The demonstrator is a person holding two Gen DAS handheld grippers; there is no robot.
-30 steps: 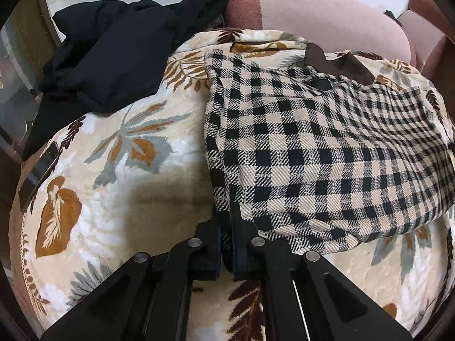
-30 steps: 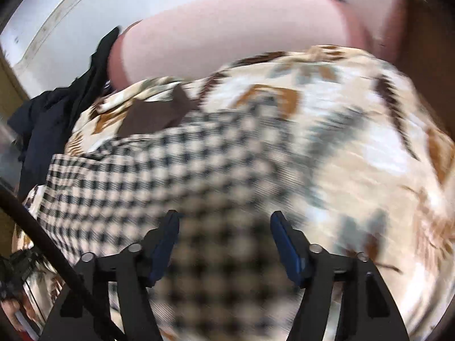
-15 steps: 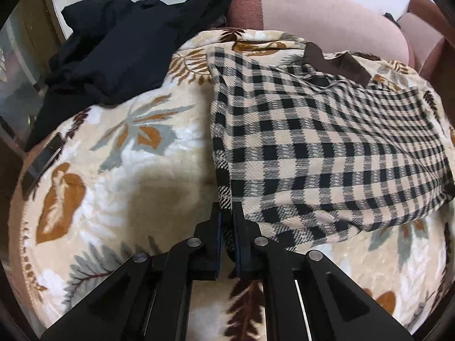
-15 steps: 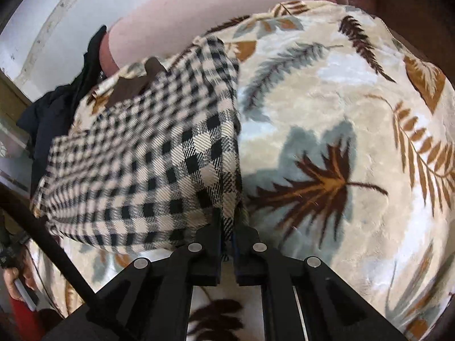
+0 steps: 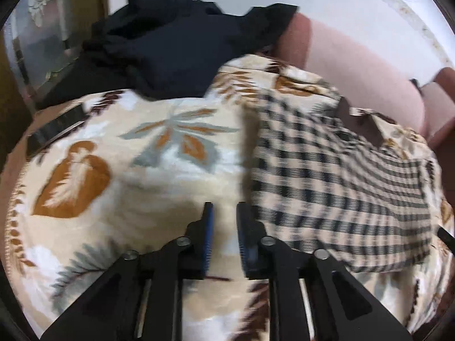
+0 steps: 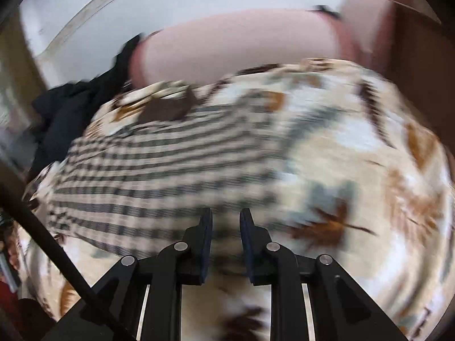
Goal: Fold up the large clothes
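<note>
A folded beige-and-black checked garment (image 5: pixel 341 193) with a brown collar (image 5: pixel 358 119) lies flat on a leaf-patterned blanket (image 5: pixel 142 170). My left gripper (image 5: pixel 226 213) hovers at its near left corner, jaws opening, only blanket showing in the gap; the cloth edge lies just right of the right finger. In the right wrist view the same garment (image 6: pixel 159 187) spreads to the left. My right gripper (image 6: pixel 226 218) sits over its near right corner, jaws opening, pads off the cloth. Both views are motion-blurred.
A heap of black clothing (image 5: pixel 176 48) lies at the blanket's far left, against the pink sofa back (image 5: pixel 355 65). A dark flat strip (image 5: pixel 54 130) rests on the blanket's left edge. A black rod (image 6: pixel 42 233) crosses the right wrist view's lower left.
Both grippers were pinched on the garment's near corners half a second ago. Both have now let go, parted their jaws and pulled back, and the garment lies flat.
</note>
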